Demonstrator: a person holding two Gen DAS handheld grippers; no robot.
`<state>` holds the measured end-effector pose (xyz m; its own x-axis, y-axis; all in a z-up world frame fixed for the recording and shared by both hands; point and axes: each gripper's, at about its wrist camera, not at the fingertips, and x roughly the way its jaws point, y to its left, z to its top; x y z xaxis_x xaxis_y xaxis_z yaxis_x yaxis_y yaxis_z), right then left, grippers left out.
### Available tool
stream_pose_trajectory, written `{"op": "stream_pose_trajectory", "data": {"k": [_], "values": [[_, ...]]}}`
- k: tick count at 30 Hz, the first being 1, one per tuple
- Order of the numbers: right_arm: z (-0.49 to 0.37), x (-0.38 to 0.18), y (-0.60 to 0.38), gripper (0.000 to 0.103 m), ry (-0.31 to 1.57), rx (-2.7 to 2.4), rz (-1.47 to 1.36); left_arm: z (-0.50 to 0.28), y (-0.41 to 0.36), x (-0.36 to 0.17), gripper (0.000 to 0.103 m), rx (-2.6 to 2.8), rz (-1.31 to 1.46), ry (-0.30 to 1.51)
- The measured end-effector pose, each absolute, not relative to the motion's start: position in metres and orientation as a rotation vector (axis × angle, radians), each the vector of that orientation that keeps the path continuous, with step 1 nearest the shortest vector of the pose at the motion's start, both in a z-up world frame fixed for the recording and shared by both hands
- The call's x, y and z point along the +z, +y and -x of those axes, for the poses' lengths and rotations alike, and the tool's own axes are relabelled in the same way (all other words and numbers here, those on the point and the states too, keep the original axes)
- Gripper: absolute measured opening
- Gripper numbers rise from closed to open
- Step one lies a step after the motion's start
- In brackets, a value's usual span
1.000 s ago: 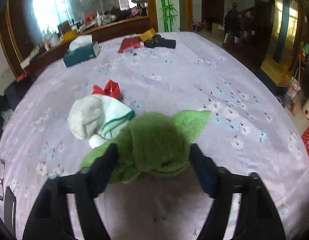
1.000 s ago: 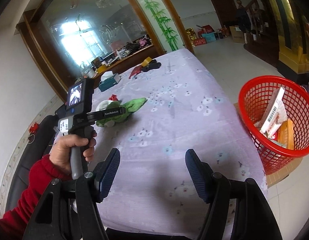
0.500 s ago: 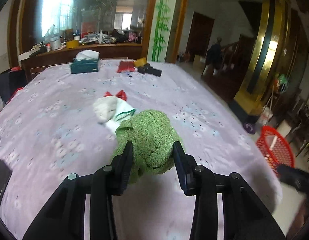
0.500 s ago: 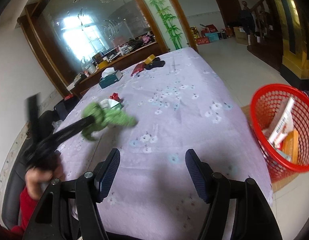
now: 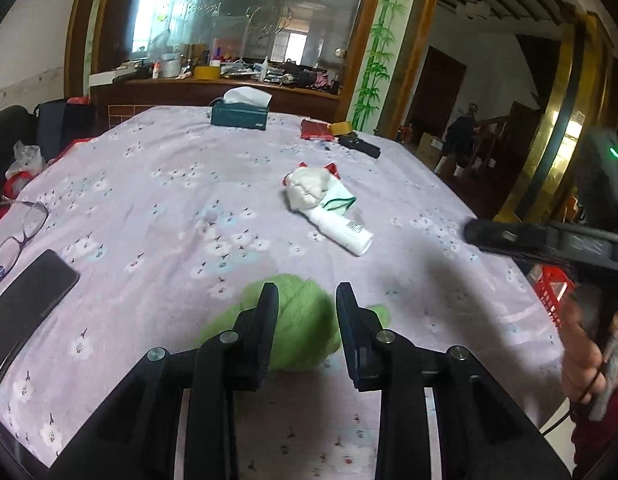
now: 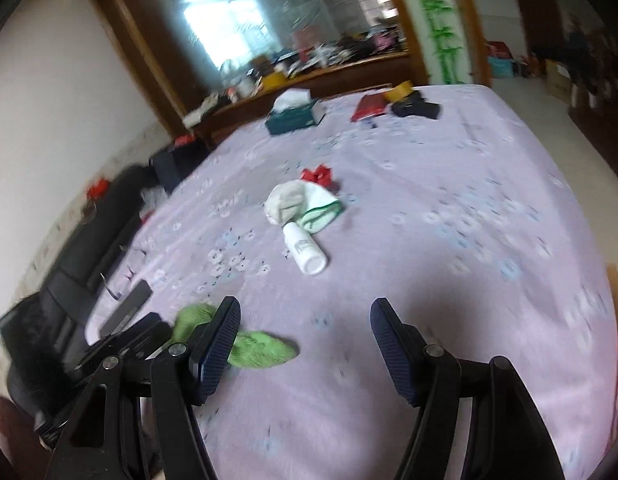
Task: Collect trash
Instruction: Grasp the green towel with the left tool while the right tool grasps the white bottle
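My left gripper [image 5: 305,300] is shut on a green fuzzy cloth [image 5: 301,328] near the front edge of the purple flowered table [image 5: 169,184]. The cloth also shows in the right wrist view [image 6: 257,348], low at the left. My right gripper [image 6: 305,312] is open and empty above the table. A white bottle [image 5: 341,232] lies past the cloth, its far end under a white cloth with green trim [image 5: 313,190]. Both show in the right wrist view, the bottle [image 6: 305,250] and the white cloth [image 6: 297,204]. A red wrapper [image 6: 319,174] lies behind them.
A black phone [image 5: 25,304] and glasses [image 5: 19,236] lie at the left. A teal tissue box [image 5: 239,114], a red packet [image 5: 315,130] and a black case [image 5: 359,146] sit at the far edge. A red basket [image 5: 553,292] shows at the right.
My left gripper has carried the green cloth back toward the table's front edge, uncovering the white bottle. My right gripper has swung left to face the table; the basket has left its view.
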<state>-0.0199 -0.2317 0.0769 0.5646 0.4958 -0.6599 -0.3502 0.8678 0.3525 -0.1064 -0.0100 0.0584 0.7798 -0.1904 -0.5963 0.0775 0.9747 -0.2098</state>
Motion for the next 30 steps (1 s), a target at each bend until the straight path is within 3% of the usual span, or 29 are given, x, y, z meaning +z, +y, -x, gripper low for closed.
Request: {"op": "stream_pose_trajectory", "data": {"k": [4, 7, 12, 17, 21, 27, 30], "values": [[-0.013, 0.066, -0.2, 0.071, 0.86, 0.506, -0.104, 0.104, -0.008, 0.049, 0.03, -0.165, 0.17, 0.688], [-0.038, 0.054, -0.181, 0.069, 0.889, 0.515, -0.055, 0.103, -0.004, 0.045, 0.056, -0.182, 0.163, 0.694], [-0.068, 0.036, -0.15, 0.06, 0.923, 0.519, 0.047, 0.1, -0.003, 0.042, 0.073, -0.249, 0.133, 0.722], [-0.08, 0.022, -0.128, 0.05, 0.947, 0.504, 0.15, 0.089, -0.008, 0.03, 0.074, -0.252, 0.082, 0.776], [-0.078, 0.014, -0.124, 0.032, 0.963, 0.487, 0.191, 0.081, -0.01, 0.025, 0.074, -0.239, 0.075, 0.795], [-0.065, 0.015, -0.138, 0.032, 0.977, 0.479, 0.188, 0.066, -0.015, 0.021, 0.073, -0.193, 0.081, 0.813], [-0.05, 0.016, -0.152, 0.032, 0.978, 0.482, 0.18, 0.063, -0.017, 0.018, 0.068, -0.178, 0.091, 0.809]]}}
